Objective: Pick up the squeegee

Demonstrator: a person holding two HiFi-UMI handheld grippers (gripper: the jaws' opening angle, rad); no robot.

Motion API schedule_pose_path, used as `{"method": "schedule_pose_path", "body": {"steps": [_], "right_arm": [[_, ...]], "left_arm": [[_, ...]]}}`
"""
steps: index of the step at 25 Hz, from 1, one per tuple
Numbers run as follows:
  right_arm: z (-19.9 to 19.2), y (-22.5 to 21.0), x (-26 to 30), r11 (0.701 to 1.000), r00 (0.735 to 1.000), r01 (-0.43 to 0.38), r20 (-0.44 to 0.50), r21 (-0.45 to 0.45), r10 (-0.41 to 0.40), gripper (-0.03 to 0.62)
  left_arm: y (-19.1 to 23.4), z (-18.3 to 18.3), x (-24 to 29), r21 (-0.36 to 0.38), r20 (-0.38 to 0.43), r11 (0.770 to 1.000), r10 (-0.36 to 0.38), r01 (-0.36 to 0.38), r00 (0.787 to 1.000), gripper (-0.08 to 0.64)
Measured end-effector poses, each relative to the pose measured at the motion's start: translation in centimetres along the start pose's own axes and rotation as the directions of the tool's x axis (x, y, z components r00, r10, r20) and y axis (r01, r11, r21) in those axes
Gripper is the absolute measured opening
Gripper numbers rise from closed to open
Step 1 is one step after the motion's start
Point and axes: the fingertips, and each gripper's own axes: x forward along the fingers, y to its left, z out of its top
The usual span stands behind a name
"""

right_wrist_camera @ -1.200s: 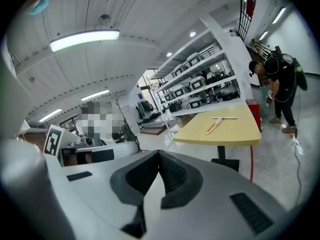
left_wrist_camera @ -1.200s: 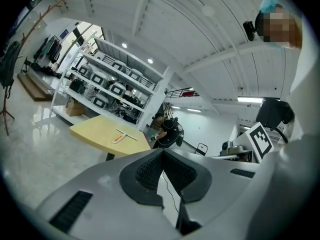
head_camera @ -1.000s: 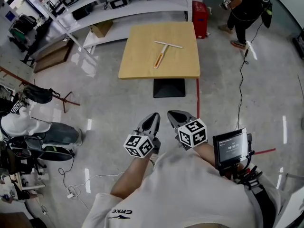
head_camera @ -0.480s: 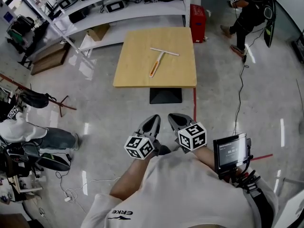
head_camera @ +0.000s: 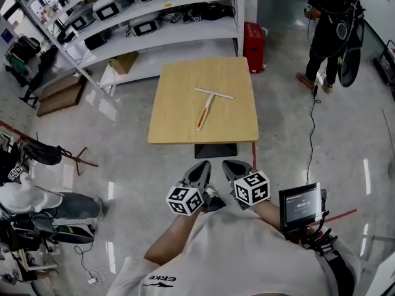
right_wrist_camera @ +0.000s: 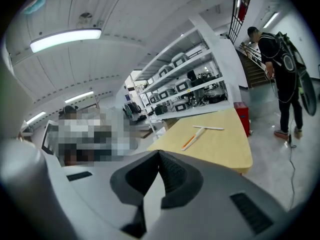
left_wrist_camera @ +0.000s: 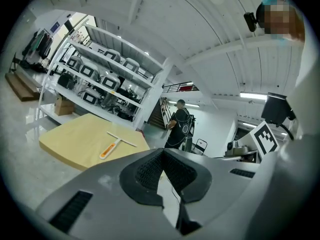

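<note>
The squeegee (head_camera: 205, 106), white T-shaped with an orange strip on its handle, lies flat on the square wooden table (head_camera: 179, 128), right of its middle. It also shows in the left gripper view as the squeegee (left_wrist_camera: 114, 145) and in the right gripper view as the squeegee (right_wrist_camera: 197, 135). My left gripper (head_camera: 203, 164) and right gripper (head_camera: 229, 163) are side by side over the floor, short of the table's near edge. Both point at the table. Each is shut with nothing between its jaws.
White shelving (head_camera: 154, 23) with equipment stands behind the table, a red box (head_camera: 253, 39) at its right end. A person (head_camera: 330, 23) stands at the back right, a cable (head_camera: 311, 122) trailing over the floor. Another person (head_camera: 37, 202) sits at the left among gear.
The table and squeegee have come nearer and lower in the head view, as I move toward them with both grippers. The jaws stay shut.
</note>
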Motion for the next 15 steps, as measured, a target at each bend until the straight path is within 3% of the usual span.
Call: {"method": "schedule_pose_path", "body": {"steps": [8,15], "right_arm": [[5.1,-3.2,5.2,0.996,0.997,0.082,-0.002,-0.014,-0.083,0.005],[6.9,-5.4,9.6,0.990,0.990,0.140,-0.009,0.001,-0.140,0.005]], "left_arm": [[5.4,4.8,4.7,0.019,-0.007,0.999,-0.031,0.031,1.000,0.003],[10.5,6.6,7.6,0.023,-0.016,0.999,-0.033,0.033,0.999,0.003]]}}
